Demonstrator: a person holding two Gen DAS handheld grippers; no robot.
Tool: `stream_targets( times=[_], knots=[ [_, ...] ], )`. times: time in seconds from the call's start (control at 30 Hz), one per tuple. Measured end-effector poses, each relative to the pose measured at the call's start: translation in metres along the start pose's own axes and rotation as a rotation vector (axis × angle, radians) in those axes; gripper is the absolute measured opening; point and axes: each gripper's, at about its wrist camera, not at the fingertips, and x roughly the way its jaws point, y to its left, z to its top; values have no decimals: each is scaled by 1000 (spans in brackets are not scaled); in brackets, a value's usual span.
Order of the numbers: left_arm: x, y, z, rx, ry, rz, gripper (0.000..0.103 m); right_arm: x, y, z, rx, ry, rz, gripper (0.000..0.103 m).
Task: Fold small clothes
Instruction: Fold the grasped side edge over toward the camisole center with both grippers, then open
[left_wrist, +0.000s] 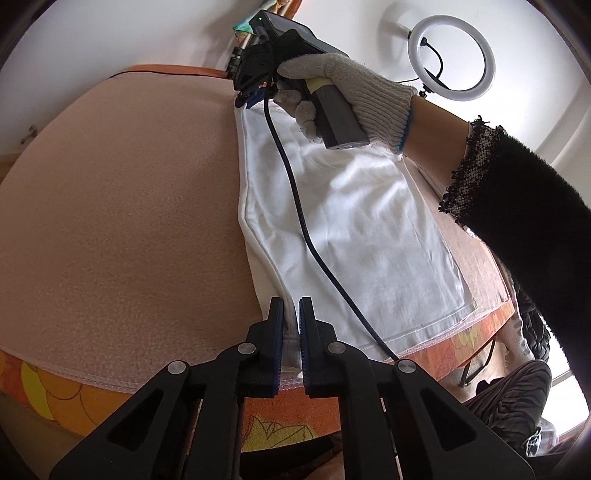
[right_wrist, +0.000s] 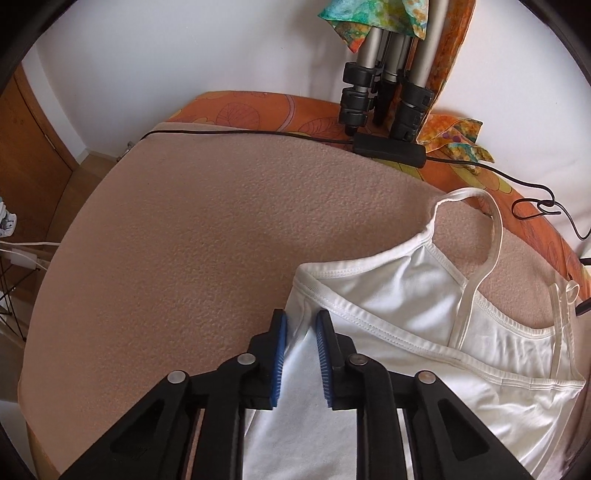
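Left black two-finger gripper with blue pads: angled downward, jaws closed on a fold of white fabric. Right black two-finger gripper with blue pads: tilted steeply downward, jaws pinching white fabric. Right hand in grey knitted glove grasps the handle; black fuzzy sleeve covers the forearm.

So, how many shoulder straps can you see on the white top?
2. One strap loops up at the far edge; a thinner strap lies near the right edge.

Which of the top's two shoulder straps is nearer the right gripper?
The wider white strap, looping up from the top's near corner. The thinner strap lies farther right, by the picture's edge, away from the right gripper.
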Motion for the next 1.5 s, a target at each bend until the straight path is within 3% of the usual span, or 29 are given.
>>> stream_targets(
  times=[0.07, 0.37, 0.7, 1.03, 1.5],
  knots=[
    [-2, -5, 1, 14, -10, -12, 6, -1, -8, 1, 27, -7, 20, 0],
    [-3, -35, 5, 80, -32, -58, 6, -43, -41, -1, 68, -96, 51, 0],
    [20, -86, 10, 186, 6, -128, 6, -75, -86, -17, 58, -151, -13, 0],
    [55, -122, 6, 270, 74, -131, 6, -65, -133, -36, 105, -136, -28, 0],
    [76, -117, -2, 278, 160, -106, 6, -28, -147, -43, 114, -78, -25, 3]
  ],
)
